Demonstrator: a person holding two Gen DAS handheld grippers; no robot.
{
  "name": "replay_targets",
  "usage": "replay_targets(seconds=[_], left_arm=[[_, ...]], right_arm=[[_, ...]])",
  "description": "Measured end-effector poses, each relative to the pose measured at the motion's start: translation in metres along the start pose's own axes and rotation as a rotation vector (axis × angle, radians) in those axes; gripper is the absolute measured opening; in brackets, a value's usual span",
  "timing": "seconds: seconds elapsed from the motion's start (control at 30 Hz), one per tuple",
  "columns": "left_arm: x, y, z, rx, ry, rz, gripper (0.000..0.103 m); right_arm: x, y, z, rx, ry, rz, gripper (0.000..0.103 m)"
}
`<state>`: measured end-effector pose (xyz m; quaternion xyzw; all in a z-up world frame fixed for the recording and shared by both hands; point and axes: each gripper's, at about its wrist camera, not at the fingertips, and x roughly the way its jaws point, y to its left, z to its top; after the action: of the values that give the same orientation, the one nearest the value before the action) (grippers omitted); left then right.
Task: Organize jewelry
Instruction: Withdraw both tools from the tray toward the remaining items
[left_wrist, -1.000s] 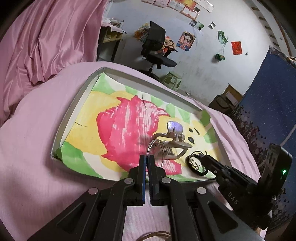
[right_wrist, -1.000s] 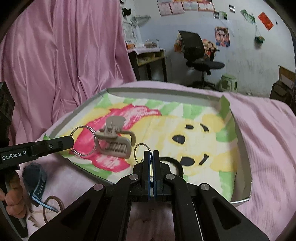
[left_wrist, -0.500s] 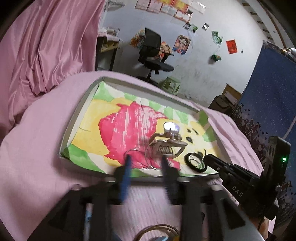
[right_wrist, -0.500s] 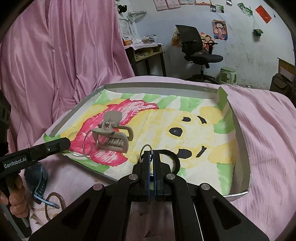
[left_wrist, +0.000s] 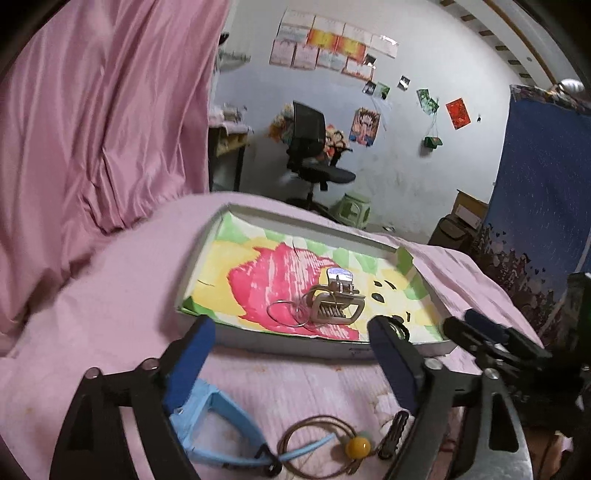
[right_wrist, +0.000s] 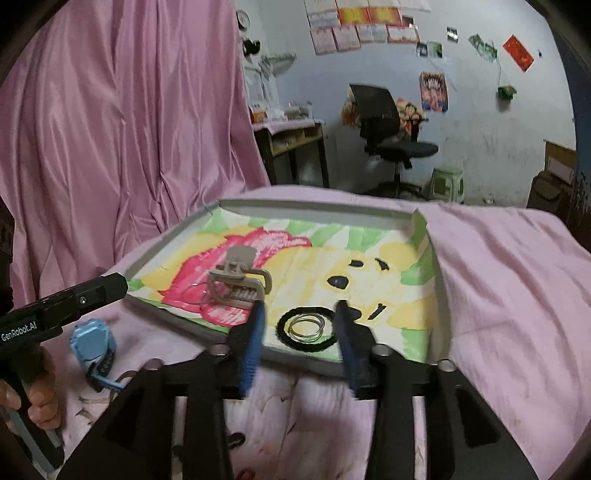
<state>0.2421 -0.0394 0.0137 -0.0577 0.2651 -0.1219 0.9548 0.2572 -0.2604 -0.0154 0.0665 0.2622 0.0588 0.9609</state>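
Observation:
A shallow grey tray (left_wrist: 295, 345) (right_wrist: 173, 236) with a painted pink and yellow lining lies on the pink bedspread. In it lie a beige claw hair clip (left_wrist: 334, 304) (right_wrist: 238, 286), thin silver bangles (left_wrist: 286, 314) beside the clip, and more silver bangles (right_wrist: 306, 326) inside a black hair tie (right_wrist: 284, 332). My left gripper (left_wrist: 291, 354) is open and empty just before the tray's near edge. My right gripper (right_wrist: 299, 332) is open and empty, its fingertips on either side of the black tie and bangles.
On the bedspread before the tray lie a blue watch (left_wrist: 218, 424) (right_wrist: 92, 339), a brown cord with a yellow bead (left_wrist: 357, 447) and a dark hair clip (left_wrist: 393, 430). A pink curtain (right_wrist: 129, 129) hangs at left; an office chair (right_wrist: 384, 125) stands behind.
Both grippers have opened and drawn back towards the tray's near edge. The left let go of the silver bangles by the clip; the right let its bangles drop inside the black tie.

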Motion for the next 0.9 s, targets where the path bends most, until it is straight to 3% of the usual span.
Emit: replay_targets(seconds=[0.13,0.4,0.63,0.9], left_arm=[[-0.019,-0.006,-0.007,0.038,-0.035,0.015,0.096],[-0.056,-0.016,-0.028,0.107,-0.058,0.034,0.101],[-0.077,-0.018,-0.051,0.143,-0.011,0.047,0.101],[-0.085,-0.020,-0.067,0.159,0.043,0.041,0.101]], right_arm=[[-0.029,0.002,-0.005,-0.013,-0.070,-0.006,0.063],[-0.082,0.009,-0.020,-0.055,-0.174,-0.031,0.089],[-0.109,0.007,-0.034,-0.075,-0.186,-0.058,0.099],[-0.122,0.000,-0.050,-0.056,-0.129,-0.049,0.102]])
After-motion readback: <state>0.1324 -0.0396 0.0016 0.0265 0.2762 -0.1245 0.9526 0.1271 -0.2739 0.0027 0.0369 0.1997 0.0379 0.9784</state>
